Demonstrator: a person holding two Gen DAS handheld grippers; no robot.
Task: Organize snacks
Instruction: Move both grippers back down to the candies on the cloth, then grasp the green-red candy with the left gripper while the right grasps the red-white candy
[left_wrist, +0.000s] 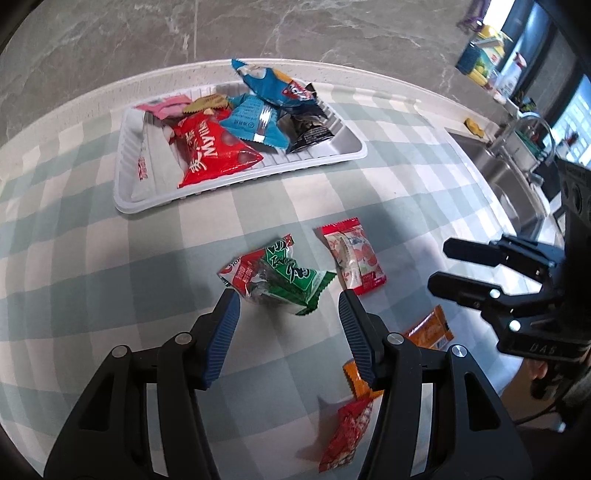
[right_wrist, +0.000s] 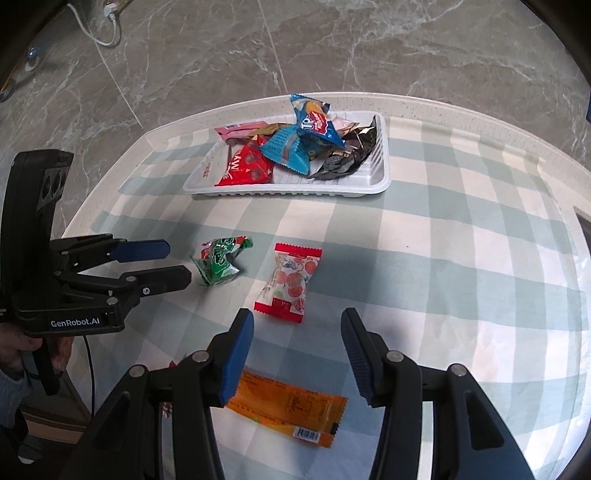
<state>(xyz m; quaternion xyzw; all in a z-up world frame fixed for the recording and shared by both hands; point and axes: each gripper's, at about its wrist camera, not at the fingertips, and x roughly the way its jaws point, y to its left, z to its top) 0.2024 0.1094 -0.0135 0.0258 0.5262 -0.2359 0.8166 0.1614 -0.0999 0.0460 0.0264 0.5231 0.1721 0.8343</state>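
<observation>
A white tray (left_wrist: 332, 153) at the far side of the checked table holds several snack packs, red, blue, pink and black; it also shows in the right wrist view (right_wrist: 380, 177). My left gripper (left_wrist: 288, 299) is open, its jaws on either side of a green and red packet (left_wrist: 280, 277), just short of it. The packet also shows in the right wrist view (right_wrist: 219, 260). My right gripper (right_wrist: 297, 325) is open and empty, just behind a red-edged fruit-print packet (right_wrist: 290, 282), with an orange packet (right_wrist: 291, 410) below it. A small red packet (left_wrist: 345, 428) lies under my left gripper.
The table edge curves round the far side, with marble floor beyond. A steel sink (left_wrist: 517, 177) with a tap lies to the right, with bottles on the counter behind it. The orange packet (left_wrist: 430, 328) lies between the two grippers.
</observation>
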